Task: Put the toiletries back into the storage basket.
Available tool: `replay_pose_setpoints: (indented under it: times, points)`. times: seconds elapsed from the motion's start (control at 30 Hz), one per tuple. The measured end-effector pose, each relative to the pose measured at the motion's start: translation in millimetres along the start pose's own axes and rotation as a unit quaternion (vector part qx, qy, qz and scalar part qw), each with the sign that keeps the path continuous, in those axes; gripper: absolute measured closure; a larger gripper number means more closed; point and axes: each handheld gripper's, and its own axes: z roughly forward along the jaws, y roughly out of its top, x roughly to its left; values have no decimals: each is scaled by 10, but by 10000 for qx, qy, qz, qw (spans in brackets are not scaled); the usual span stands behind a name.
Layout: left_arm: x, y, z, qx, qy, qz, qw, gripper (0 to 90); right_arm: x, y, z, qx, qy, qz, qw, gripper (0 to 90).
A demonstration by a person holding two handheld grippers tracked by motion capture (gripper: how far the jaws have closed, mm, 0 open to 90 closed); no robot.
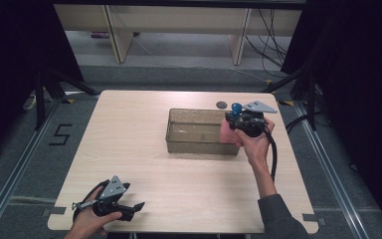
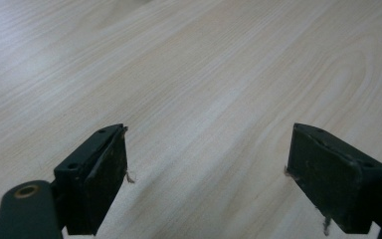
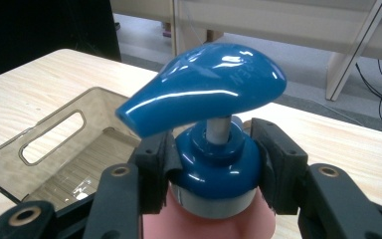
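A pink pump bottle (image 1: 226,131) with a blue pump head (image 3: 204,94) hangs at the right end of a clear plastic bin (image 1: 179,117). My right gripper (image 3: 214,167) is shut on the bottle's blue collar, one pad on either side of it. In the high view the right gripper (image 1: 239,121) hovers over the bin's right wall, held by a hand. At the table's near left edge my left gripper (image 1: 138,205) rests low on the wood. Its jaws stand wide apart, and the left gripper (image 2: 206,164) has bare tabletop between them.
The light wooden table (image 1: 139,144) carries a small dark disc (image 1: 222,104) behind the bin. Dark floor with a "5" marking lies to the left, with shelving legs and cables beyond the far edge.
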Motion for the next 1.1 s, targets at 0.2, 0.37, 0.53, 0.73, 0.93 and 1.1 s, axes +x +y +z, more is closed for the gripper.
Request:
replay_pose_setpoints:
  times: [0.2, 0.37, 0.53, 0.73, 0.93, 1.1]
  points:
    - [-1, 0, -2, 12, -20, -5, 10000, 154, -8, -28, 15, -15, 6, 8, 10000, 533]
    - [-17, -2, -3, -8, -93, -118, 9999, 154, -17, -45, 36, 10, -2, -44, 10000, 533]
    - [-4, 1, -7, 32, -82, -39, 10000, 154, -13, -73, 57, 98, -21, 62, 9999, 533]
    - [-18, -2, -1, -20, -76, -110, 9999, 154, -33, -88, 79, 100, 2, -102, 9999, 533]
    - [-27, -5, 4, -39, -96, -164, 9998, 154, -11, -114, 110, 164, 5, -4, 9999, 533]
    - [-5, 1, -7, 23, -70, -36, 10000, 154, -7, -140, 133, 237, -11, 5, 9997, 533]
